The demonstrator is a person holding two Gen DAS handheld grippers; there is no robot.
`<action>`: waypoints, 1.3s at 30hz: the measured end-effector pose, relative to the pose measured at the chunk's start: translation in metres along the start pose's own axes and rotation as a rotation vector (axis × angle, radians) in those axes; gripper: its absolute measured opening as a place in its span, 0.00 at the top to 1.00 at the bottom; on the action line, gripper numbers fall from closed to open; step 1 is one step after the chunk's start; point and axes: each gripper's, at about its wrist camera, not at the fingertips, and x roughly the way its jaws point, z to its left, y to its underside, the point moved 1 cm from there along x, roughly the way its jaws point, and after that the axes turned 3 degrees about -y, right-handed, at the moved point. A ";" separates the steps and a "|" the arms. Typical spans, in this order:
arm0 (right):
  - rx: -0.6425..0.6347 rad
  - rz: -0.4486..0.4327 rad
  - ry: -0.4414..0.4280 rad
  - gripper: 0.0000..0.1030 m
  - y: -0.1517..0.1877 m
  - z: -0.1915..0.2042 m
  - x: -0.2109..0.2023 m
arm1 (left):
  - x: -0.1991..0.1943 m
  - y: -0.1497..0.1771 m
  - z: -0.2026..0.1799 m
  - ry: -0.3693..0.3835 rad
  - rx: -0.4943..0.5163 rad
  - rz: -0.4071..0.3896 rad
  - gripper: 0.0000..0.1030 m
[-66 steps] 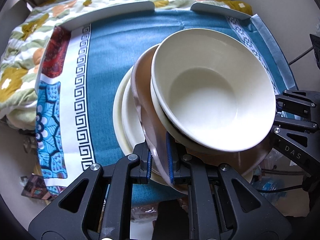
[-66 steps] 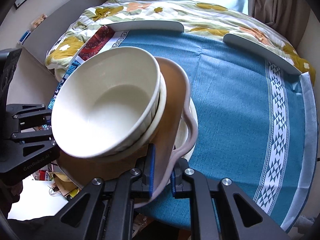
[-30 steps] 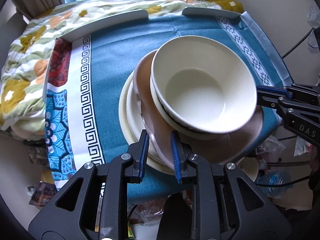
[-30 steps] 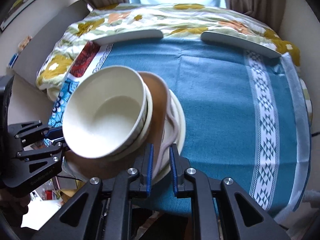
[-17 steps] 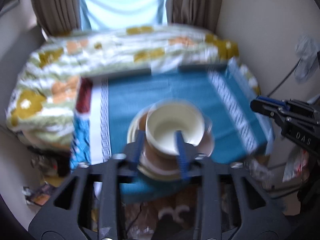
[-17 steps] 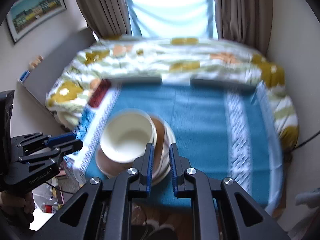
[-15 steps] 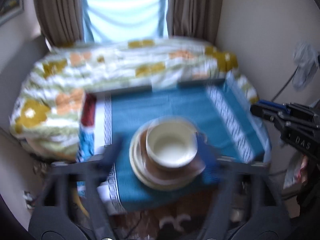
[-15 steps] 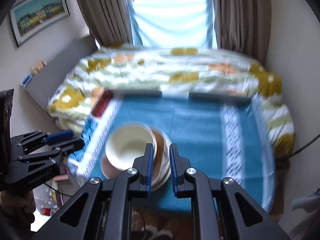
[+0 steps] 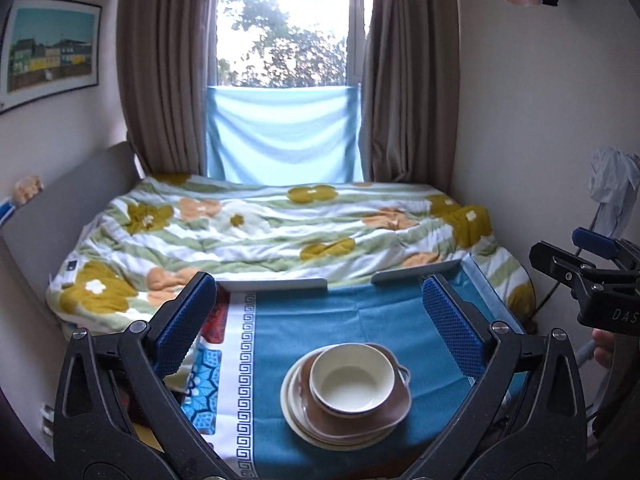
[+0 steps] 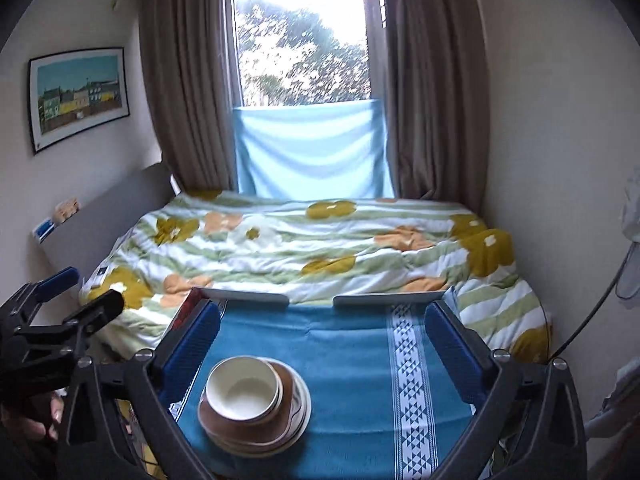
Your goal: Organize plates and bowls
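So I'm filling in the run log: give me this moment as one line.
left tongs: open, empty | right tongs: open, empty | cream bowl atop brown plate on cream plates | stack on blue tablecloth

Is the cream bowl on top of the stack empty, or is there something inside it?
Empty. The round cream ceramic bowl sits upright on the brown plate, and both wrist views show only its bare pale inside.
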 end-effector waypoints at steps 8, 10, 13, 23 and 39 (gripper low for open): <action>-0.012 -0.027 0.009 0.01 -0.001 0.005 0.000 | -0.005 -0.002 0.010 -0.017 -0.028 -0.026 0.00; -0.017 -0.025 0.007 0.01 -0.002 0.005 0.001 | -0.006 -0.002 0.011 -0.018 -0.031 -0.031 0.00; -0.023 -0.031 0.007 0.01 -0.004 0.006 0.001 | -0.008 -0.001 0.010 -0.021 -0.033 -0.036 0.00; -0.026 -0.027 0.011 0.01 -0.004 0.007 0.003 | -0.009 -0.002 0.007 -0.032 -0.021 -0.044 0.00; -0.023 -0.026 0.026 0.01 -0.004 0.005 0.003 | -0.010 -0.005 0.006 -0.046 -0.005 -0.063 0.00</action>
